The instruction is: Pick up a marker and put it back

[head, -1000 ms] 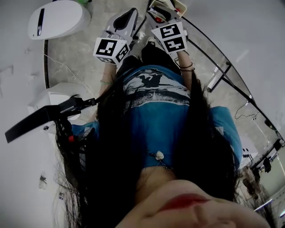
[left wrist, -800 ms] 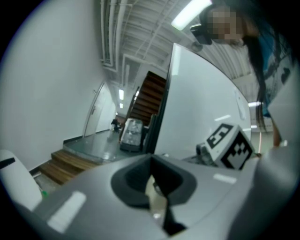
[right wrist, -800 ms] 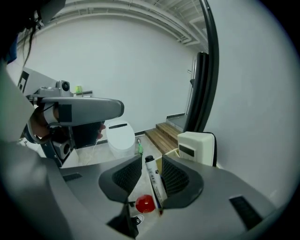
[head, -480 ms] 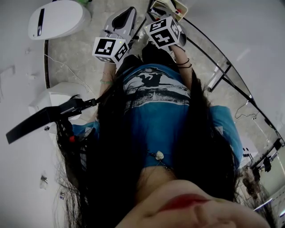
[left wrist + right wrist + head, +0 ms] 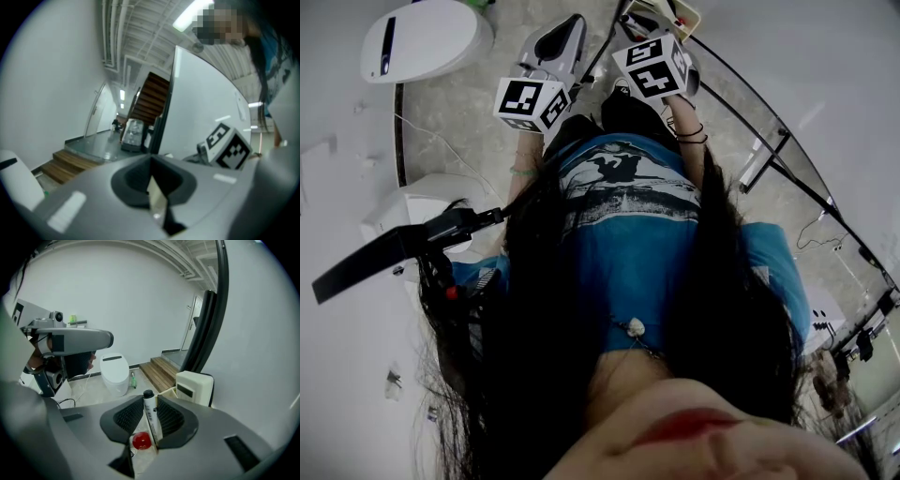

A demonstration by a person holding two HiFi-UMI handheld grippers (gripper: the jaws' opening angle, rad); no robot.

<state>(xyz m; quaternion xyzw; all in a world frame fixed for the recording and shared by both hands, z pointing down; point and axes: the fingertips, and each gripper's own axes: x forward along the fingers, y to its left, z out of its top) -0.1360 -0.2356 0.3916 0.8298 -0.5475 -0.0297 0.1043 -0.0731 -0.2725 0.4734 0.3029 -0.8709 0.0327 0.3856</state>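
— Where's the white marker with the black cap [image 5: 151,418]?

— Upright between your right gripper [image 5: 149,402] fingers [image 5: 171,420], which clasp it. Your left gripper [image 5: 151,169] fingers are clenched together on nothing.

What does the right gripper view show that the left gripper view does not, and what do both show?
Only the right gripper view: a marker clamped between the jaws of the right gripper, a red cap below it. Only the left gripper view: the left gripper, jaws together with nothing between, and a square-marker cube. Both: wooden steps.
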